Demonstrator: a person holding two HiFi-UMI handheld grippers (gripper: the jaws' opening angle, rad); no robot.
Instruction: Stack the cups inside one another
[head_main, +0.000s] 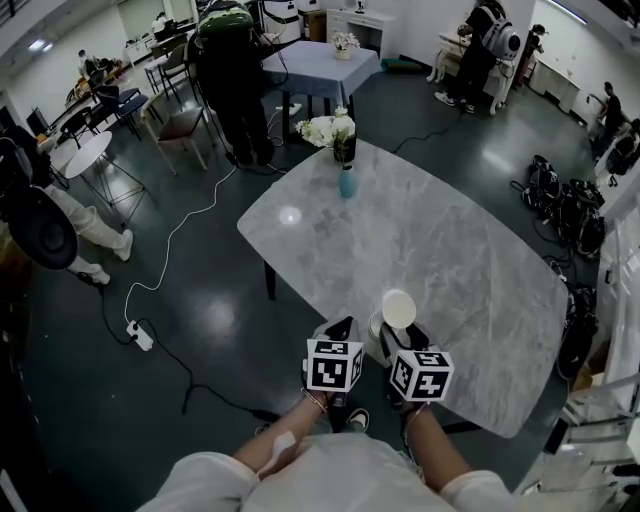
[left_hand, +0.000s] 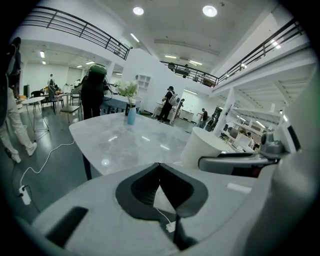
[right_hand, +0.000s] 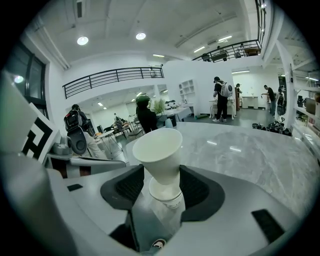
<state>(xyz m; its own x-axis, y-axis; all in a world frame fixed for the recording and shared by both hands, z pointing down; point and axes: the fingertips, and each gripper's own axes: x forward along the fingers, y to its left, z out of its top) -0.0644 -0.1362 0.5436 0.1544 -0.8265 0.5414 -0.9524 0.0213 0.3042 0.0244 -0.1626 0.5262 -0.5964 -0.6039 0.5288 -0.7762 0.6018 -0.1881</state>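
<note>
My right gripper (head_main: 398, 335) is shut on a white paper cup (head_main: 398, 309) just above the near edge of the marble table (head_main: 450, 250). In the right gripper view the cup (right_hand: 159, 152) stands mouth-up between the black pads of the gripper (right_hand: 161, 182). A second white rim (right_hand: 166, 192) shows just below it, seemingly another cup that it sits in. My left gripper (head_main: 340, 328) is close on the left, shut with nothing in it. In the left gripper view that gripper (left_hand: 160, 167) has its pads touching, and the cup (left_hand: 202, 146) shows to its right.
A blue vase (head_main: 346, 181) with white flowers (head_main: 328, 129) stands at the table's far end. A person (head_main: 235, 80) stands beyond it among chairs. A cable and power strip (head_main: 140, 335) lie on the floor at left. Bags (head_main: 565, 205) sit at right.
</note>
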